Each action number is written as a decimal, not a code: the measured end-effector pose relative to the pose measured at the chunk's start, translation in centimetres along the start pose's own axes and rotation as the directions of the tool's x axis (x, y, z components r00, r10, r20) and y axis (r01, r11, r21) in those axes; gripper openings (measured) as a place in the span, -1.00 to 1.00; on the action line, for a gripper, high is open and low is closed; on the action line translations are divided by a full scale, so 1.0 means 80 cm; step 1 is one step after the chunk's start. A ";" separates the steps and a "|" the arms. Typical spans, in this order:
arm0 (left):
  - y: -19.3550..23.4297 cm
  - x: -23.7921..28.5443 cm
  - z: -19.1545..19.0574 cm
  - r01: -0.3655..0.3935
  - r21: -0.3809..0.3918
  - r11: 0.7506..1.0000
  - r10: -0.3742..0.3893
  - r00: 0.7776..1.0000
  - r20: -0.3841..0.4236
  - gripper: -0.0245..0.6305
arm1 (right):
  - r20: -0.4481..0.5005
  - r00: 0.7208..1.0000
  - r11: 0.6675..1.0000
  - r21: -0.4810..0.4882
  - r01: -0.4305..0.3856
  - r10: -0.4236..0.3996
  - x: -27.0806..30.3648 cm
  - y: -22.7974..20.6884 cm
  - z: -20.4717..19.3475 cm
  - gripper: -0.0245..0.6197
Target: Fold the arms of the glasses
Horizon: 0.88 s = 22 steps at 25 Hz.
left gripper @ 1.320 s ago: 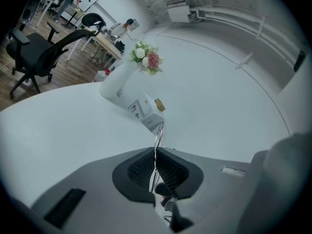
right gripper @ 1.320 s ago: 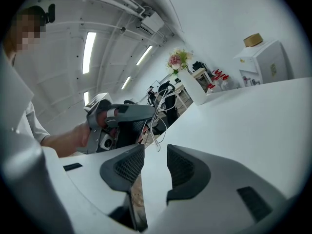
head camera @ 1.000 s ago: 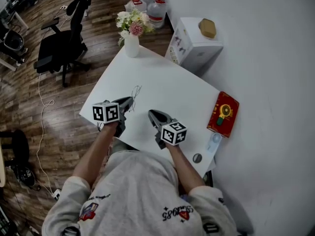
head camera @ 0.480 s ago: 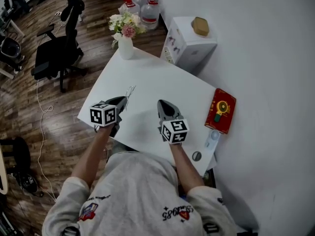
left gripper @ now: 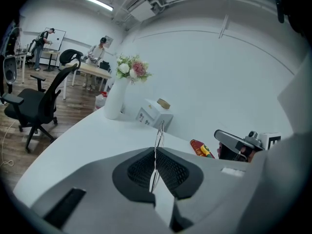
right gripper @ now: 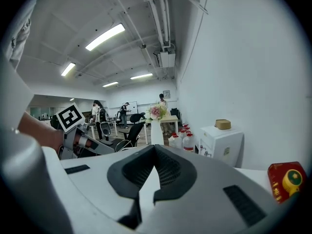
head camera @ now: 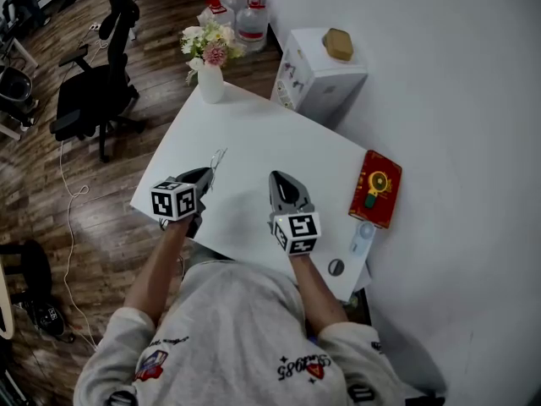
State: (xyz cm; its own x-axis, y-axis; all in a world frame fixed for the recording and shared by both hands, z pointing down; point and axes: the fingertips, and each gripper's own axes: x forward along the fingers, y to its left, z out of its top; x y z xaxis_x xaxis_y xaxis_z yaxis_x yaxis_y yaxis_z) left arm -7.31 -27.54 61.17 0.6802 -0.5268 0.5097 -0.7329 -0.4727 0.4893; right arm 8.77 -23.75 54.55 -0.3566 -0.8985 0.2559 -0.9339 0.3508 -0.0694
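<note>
1. The big white table (head camera: 279, 134) fills the middle. A brown wood floor (head camera: 51, 201) is on its left, and a white wall (head camera: 473, 142) is on its right.
2. A person in a grey top (head camera: 228, 337) is at the near edge of the table.
3. A black office chair (head camera: 93, 100) stands on the floor, to the far left.
4. A white box-shaped cabinet (head camera: 317, 79) stands past the far edge of the table.
5. A white vase with pink and white flowers (head camera: 209, 66) stands on the far left corner.
6. A flat red box (head camera: 376, 189) lies at the right edge.
7. The left gripper (head camera: 205, 177) is over the near left part of the table. Its fingers pinch the glasses.
8. The right gripper (head camera: 281, 181) is to the right of it, not touching it. Its fingers are pressed together with nothing between them.
9. The thin wire glasses (head camera: 218, 159) stick out past the left gripper's tips, toward the far side.
</note>
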 end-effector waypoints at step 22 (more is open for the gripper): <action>-0.002 -0.004 0.000 0.009 -0.030 0.999 -0.008 1.000 0.012 -0.89 | -0.011 1.000 1.000 0.011 0.003 -0.003 0.002 0.001 -0.007 -0.92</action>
State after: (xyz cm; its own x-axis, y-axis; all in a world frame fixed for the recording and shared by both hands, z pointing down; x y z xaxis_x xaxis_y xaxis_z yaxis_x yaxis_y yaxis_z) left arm -7.37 -27.30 60.92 0.6861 -0.5316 0.4967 -0.7260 -0.4557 0.5151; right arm 8.62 -23.70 55.10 -0.3532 -0.8968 0.2663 -0.9353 0.3450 -0.0788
